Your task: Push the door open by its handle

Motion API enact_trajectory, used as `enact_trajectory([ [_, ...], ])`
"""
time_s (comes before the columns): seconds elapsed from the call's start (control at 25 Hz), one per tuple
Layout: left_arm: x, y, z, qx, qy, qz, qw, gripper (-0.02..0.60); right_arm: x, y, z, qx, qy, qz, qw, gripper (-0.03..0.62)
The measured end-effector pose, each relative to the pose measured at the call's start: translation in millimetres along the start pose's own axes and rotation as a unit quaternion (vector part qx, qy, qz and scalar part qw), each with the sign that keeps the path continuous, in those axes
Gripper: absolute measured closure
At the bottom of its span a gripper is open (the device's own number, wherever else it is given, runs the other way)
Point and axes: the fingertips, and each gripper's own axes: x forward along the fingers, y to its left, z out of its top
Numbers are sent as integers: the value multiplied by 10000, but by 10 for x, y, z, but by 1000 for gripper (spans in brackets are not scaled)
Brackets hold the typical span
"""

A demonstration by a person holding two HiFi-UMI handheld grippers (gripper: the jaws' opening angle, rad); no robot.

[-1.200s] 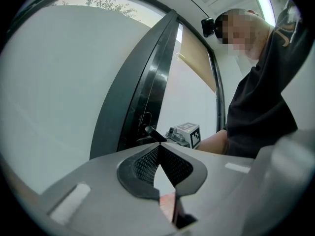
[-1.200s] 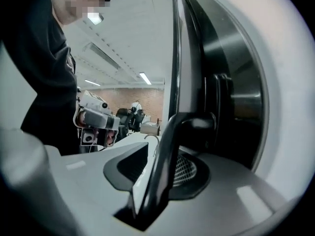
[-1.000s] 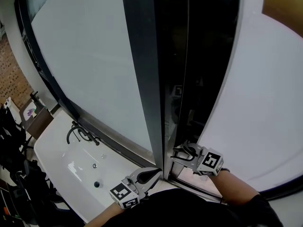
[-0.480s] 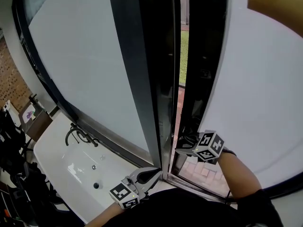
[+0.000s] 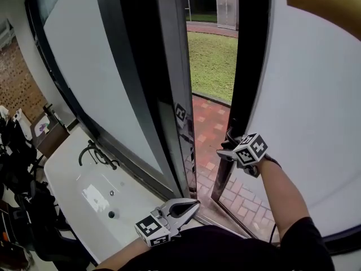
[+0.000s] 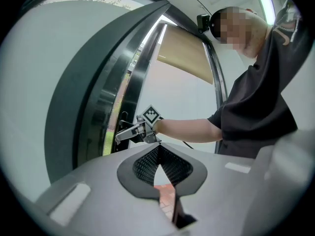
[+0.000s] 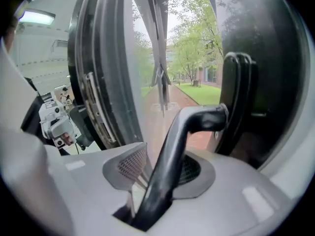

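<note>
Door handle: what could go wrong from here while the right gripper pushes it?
The handle lies slanted between the jaws of the right gripper, so it may slip out as the door swings. The shut left gripper hangs close to the dark frame and may knock it.

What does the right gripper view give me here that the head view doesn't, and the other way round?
Right gripper view only: a close look at the black handle held between the jaws, and its backplate on the door.
Head view only: the sink and tap at lower left, and the right hand-held gripper seen from outside at the door's edge.
Both: the open gap, with brick paving and lawn outside.
</note>
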Motion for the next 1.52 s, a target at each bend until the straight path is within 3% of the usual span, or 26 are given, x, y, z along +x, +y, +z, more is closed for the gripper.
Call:
enact_trajectory([
  [0.28, 847, -122, 169, -38, -265, 505, 9984, 581, -365, -1042, -2, 501, -407, -145, 9978, 401],
  [0.48, 1193, 13, 165, -69, -277, 635, 9976, 581, -788, -1723, -221, 955, -724, -294, 9924, 382],
  [0.64, 1433, 246, 158, 22, -207, 403, 9990, 581, -1009, -2135, -665, 1134, -763, -469, 9895, 381],
  [0.8, 1689, 490, 128, 119, -128, 20, 9998, 581, -979, -2079, -1158, 1298, -799, -411, 9875, 381],
  [1.04, 2223, 803, 80, 323, -86, -281, 9990, 581, -880, -2171, -1073, 1196, -1206, -279, 9851, 381],
  [1.16, 2412, 1121, 19, 337, -41, -62, 9994, 581, -735, -2369, -941, 1005, -1289, -142, 9865, 384],
  [1.36, 2823, 1842, -24, 686, -107, 708, 9951, 581, -439, -3025, -746, 539, -1458, 292, 9874, 390],
  [1.52, 3384, 2617, -112, 337, -158, 1392, 9896, 581, -230, -3637, -599, 368, -1558, 681, 9847, 399],
])
